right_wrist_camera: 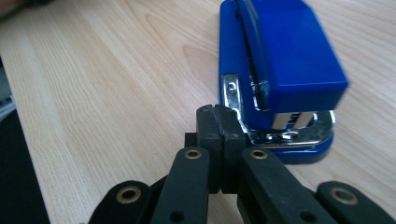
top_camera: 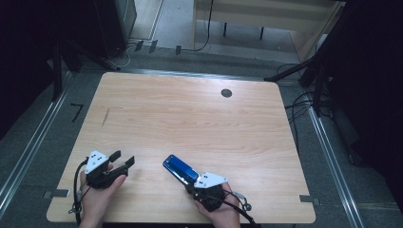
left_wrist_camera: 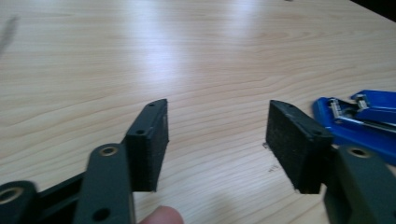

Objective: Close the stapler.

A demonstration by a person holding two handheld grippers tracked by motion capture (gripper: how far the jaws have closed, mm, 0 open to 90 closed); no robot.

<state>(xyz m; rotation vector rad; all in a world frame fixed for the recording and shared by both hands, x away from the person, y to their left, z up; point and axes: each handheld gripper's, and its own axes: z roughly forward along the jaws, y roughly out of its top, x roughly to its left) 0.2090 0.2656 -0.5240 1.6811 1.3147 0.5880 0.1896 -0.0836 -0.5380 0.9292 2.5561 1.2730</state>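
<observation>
Blue stapler: cut off by the right edge in the left gripper view; far end cropped by the top edge in the right gripper view, near right corner blurred. Person's hands: cut off at the bottom edge in the high view. Small dark disc on the far table: too small to identify.

surface: bench, light wood grain, rounded corners | on it: blue stapler lying flat near the near edge, slightly right of its middle | far side: small dark round disc near the far edge, toward the right corner | left part: thin dark mark
</observation>
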